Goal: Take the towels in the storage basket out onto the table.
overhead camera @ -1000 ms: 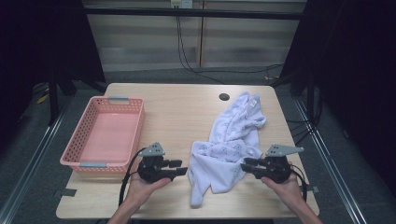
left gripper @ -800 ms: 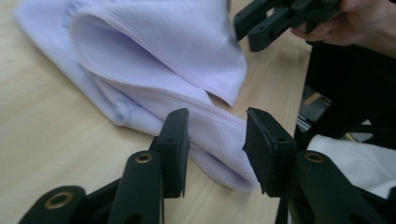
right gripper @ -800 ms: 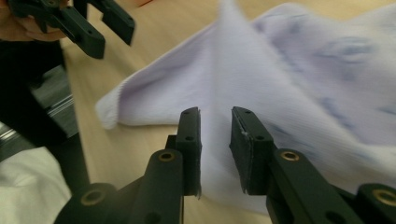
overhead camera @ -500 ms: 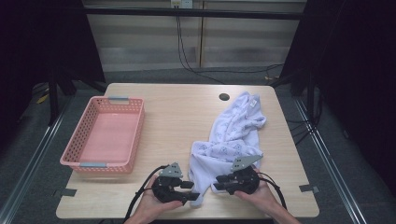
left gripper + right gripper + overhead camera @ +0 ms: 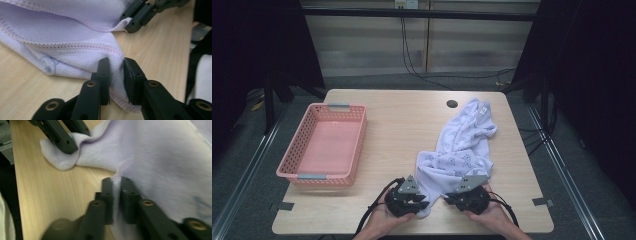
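- Two grippers pinch the near end of a pale lilac towel (image 5: 462,150) at the front edge of the wooden table (image 5: 402,125).
- The towel is soft terry with small blue-grey prints and pink overlock stitching along its hems; it lies crumpled, running from the table's far right side, near a dark round hole (image 5: 452,104), down to the front middle.
- The left gripper (image 5: 116,72) has just been closing, and its black jaws are pressed onto a fold of the towel's corner beside the stitched edge.
- The right gripper (image 5: 116,185) has also just been closing, and its jaws are clamped on a thin ridge of the hem.
- A pink basket (image 5: 292,172) stands well apart at the table's left.
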Demonstrator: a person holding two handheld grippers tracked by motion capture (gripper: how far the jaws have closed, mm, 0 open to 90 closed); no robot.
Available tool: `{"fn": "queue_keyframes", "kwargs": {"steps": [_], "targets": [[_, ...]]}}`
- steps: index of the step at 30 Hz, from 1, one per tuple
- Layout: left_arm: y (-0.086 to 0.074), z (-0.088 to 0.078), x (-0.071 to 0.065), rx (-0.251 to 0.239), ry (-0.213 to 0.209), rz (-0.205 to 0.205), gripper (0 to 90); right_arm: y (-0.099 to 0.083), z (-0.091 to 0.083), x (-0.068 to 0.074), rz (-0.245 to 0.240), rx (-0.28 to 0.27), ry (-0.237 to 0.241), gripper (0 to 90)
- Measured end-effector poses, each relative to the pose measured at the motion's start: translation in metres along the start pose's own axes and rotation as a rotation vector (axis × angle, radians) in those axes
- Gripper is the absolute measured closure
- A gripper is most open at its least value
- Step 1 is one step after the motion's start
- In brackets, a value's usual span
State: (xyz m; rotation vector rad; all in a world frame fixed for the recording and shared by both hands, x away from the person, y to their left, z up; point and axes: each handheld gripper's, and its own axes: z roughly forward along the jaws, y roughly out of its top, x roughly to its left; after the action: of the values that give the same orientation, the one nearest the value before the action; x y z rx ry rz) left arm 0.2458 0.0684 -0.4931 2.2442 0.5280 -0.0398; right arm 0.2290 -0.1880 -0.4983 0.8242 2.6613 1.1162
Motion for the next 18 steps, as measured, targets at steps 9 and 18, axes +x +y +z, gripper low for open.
{"fn": "queue_keyframes", "kwargs": {"steps": [9, 18], "targets": [[0.0, -0.044, 0.028, -0.242, -0.061, -0.167, 80.5, -0.006, -0.033, -0.034, 0.146, -0.08, -0.048, 86.6], [0.006, -0.081, 0.053, -0.379, -0.005, -0.215, 82.0, -0.023, -0.09, -0.088, 0.317, -0.245, -0.189, 86.9]]}}
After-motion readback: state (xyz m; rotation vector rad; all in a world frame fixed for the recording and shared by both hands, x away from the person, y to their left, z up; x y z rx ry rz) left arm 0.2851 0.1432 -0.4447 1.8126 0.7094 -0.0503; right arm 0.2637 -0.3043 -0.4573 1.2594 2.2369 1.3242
